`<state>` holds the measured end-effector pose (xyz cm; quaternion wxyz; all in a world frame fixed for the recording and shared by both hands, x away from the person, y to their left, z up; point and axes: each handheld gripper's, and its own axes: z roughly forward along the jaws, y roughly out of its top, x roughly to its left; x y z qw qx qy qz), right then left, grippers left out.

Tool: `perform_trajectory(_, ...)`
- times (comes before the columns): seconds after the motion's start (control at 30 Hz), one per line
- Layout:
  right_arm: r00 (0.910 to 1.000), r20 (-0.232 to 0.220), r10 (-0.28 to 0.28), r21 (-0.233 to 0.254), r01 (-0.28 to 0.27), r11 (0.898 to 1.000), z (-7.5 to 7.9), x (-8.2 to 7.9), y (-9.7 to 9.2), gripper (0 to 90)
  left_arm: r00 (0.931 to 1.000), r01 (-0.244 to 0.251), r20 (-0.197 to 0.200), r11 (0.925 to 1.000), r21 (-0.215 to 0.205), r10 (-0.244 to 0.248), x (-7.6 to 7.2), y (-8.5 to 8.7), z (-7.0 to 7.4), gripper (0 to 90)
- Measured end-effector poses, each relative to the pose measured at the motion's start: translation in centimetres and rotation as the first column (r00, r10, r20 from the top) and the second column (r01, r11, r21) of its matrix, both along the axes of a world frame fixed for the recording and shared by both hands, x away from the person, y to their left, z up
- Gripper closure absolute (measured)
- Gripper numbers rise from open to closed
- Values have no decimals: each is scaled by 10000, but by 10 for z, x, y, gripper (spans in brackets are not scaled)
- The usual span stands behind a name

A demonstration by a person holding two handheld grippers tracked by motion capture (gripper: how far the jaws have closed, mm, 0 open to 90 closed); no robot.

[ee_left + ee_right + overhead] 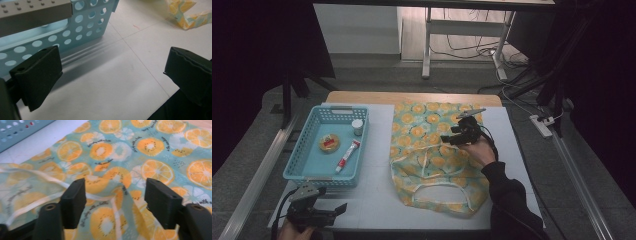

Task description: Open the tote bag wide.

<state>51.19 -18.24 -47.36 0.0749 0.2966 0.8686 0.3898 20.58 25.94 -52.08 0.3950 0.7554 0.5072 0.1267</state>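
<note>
A teal bag printed with orange slices lies flat on the white mat, its handles toward the near edge. My right gripper hovers over the bag's middle. In the right gripper view its jaws stand apart just above the cloth, with a raised fold and a pale handle strip beneath them and nothing pinched. My left gripper rests at the near left corner, open. In the left gripper view its jaws frame bare mat beside the basket wall.
A light blue perforated basket stands on the left, holding a small white jar, a round yellow tin and a red-and-white tube. Bare white mat separates basket and bag. A power strip lies on the floor at right.
</note>
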Motion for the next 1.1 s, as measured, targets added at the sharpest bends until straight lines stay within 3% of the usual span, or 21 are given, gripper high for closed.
perform_trajectory(0.23,9993,133,362,-47,-361,9993,7,-26,-4,163,10000,-3,-14,10000,19,3,0,0,0,15)
perform_trajectory(0.37,9991,125,395,-323,-391,9987,6,-41,-4,98,10000,-10,-15,10000,36,10,0,0,0,14)
perform_trajectory(0.57,9979,-92,641,-348,-644,9973,-1,-59,-4,15,10000,-19,-20,10000,49,19,0,0,0,15)
perform_trajectory(0.9,9919,-345,1222,-934,-1250,9878,-21,-84,2,0,10000,-5,-1,10000,64,5,0,-1,0,15)
perform_trajectory(1.1,9845,-339,1720,-1253,-1750,9766,-32,-94,8,0,10000,-14,19,10000,79,14,0,-1,0,15)
